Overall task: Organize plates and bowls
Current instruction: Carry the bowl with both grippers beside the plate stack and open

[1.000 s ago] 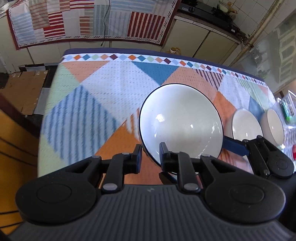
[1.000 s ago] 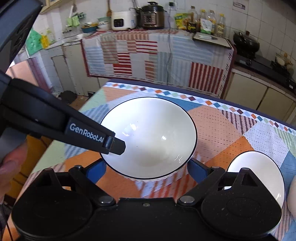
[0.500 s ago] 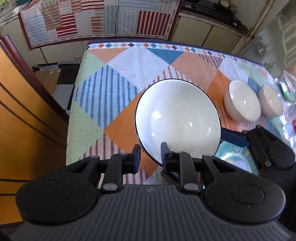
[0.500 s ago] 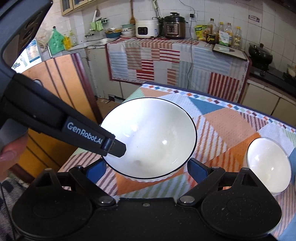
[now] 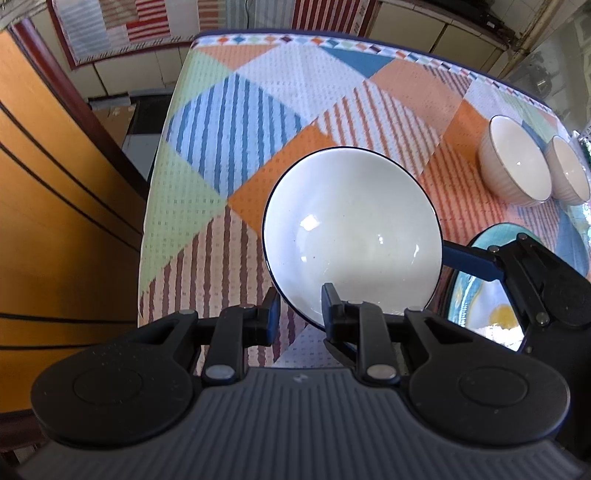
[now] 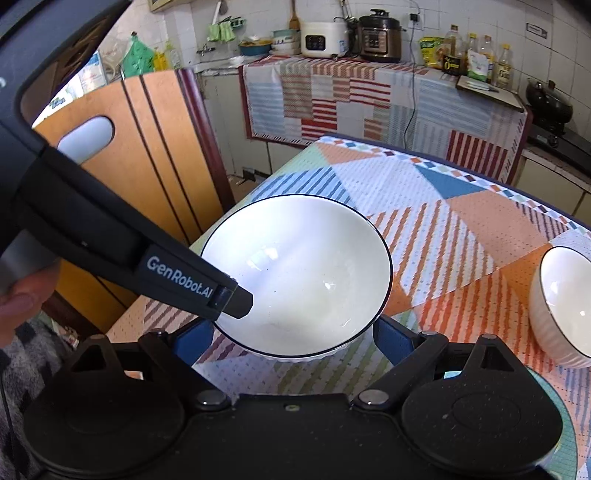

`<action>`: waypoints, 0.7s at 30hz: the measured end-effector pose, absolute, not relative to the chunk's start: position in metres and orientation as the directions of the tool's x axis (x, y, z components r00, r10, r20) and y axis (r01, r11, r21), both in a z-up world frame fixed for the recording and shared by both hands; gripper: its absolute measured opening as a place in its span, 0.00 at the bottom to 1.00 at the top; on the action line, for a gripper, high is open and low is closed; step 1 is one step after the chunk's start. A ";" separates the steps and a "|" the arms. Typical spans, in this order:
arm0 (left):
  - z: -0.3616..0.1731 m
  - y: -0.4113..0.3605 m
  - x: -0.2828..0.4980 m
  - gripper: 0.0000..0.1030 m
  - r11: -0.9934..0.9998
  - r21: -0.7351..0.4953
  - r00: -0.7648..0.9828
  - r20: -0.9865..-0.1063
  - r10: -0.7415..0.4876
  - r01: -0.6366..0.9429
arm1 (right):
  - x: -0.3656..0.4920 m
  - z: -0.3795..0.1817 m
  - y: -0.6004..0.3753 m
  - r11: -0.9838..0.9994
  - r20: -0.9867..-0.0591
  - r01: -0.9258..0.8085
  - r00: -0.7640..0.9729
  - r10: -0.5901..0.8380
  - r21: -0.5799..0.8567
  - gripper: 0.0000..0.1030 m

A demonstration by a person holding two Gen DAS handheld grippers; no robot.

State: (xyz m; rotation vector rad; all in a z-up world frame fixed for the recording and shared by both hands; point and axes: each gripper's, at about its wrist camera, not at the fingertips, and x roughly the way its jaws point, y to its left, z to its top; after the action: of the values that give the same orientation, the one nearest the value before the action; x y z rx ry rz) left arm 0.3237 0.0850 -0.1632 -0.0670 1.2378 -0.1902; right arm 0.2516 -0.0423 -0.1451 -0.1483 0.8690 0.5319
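Note:
A large white bowl with a dark rim [image 5: 351,229] hangs in the air above the table, also in the right wrist view [image 6: 299,273]. My left gripper [image 5: 297,314] is shut on its near rim, one finger inside and one outside. My right gripper [image 6: 291,336] is spread wide around the bowl's body, its blue pads [image 6: 388,338] against both sides. Two smaller white ribbed bowls [image 5: 515,160] stand side by side at the far right of the table. A teal patterned plate [image 5: 484,295] lies under my right gripper.
The table wears a patchwork cloth [image 5: 295,96] of orange, blue and green. An orange wooden door [image 5: 55,192] stands close on the left of the table's edge. A kitchen counter with cookers and bottles [image 6: 369,33] runs behind.
Both grippers have carried the large bowl back toward the near left part of the table and higher. The small bowls and the far table edge look further off; the teal plate has come into view.

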 end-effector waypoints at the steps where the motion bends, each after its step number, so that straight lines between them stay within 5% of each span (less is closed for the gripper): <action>1: -0.166 0.086 0.325 0.21 0.982 -0.157 0.306 -0.935 -0.181 0.100 | 0.252 -0.147 -0.041 0.859 -0.763 -0.505 0.521 0.383 0.087 0.93; 13: -0.176 0.087 0.326 0.30 0.982 -0.173 0.259 -0.948 -0.185 0.071 | 0.249 -0.157 -0.032 0.849 -0.789 -0.526 0.498 0.359 0.054 0.93; 21: -0.128 0.080 0.308 0.40 0.983 -0.125 0.372 -0.913 -0.167 0.134 | 0.220 -0.119 -0.068 0.861 -0.747 -0.509 0.569 0.344 0.009 0.93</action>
State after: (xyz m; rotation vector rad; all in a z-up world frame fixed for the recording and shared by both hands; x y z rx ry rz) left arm 0.3081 0.0796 -0.1280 -0.0310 1.1738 -0.1930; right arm 0.2203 -0.0681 -0.1193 -0.2166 0.8256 0.5057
